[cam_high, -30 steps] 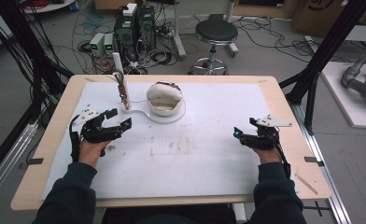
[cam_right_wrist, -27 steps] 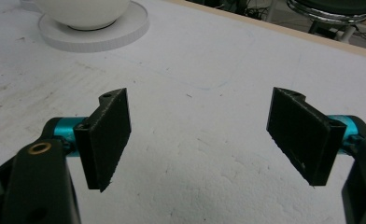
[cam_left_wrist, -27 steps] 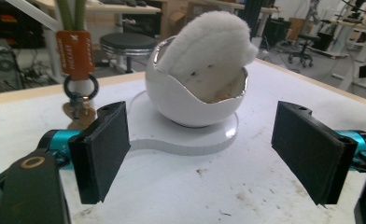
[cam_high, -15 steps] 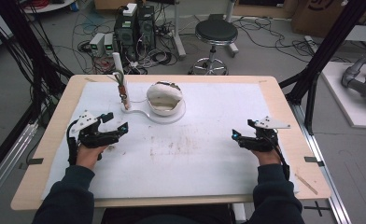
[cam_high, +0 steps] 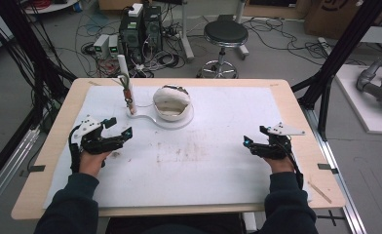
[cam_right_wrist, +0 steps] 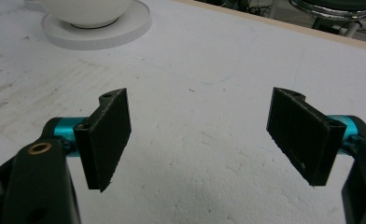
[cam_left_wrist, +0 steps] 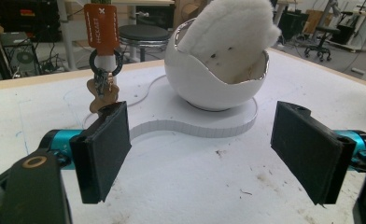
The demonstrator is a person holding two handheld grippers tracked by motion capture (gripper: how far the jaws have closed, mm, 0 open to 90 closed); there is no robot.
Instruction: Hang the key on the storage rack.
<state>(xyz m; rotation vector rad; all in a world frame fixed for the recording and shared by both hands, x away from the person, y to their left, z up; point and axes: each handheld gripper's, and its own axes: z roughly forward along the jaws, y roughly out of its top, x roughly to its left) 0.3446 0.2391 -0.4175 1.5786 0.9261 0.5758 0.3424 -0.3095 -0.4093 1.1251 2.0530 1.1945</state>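
My left gripper [cam_left_wrist: 202, 154] gapes wide and empty, near the white bowl [cam_left_wrist: 209, 79]; my right gripper [cam_right_wrist: 200, 140] is equally wide, empty.

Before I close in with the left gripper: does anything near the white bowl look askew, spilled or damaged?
Nothing spilled or broken. The white egg-shaped bowl sits upright on its white flat base, with the fluffy white pad leaning out over its rim. Keys and an orange tag hang on the white post. The white table cover has scuffs and stains.

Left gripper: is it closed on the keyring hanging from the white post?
No, the left gripper is open with nothing between its jaws, and the keyring hangs on the white post farther off.
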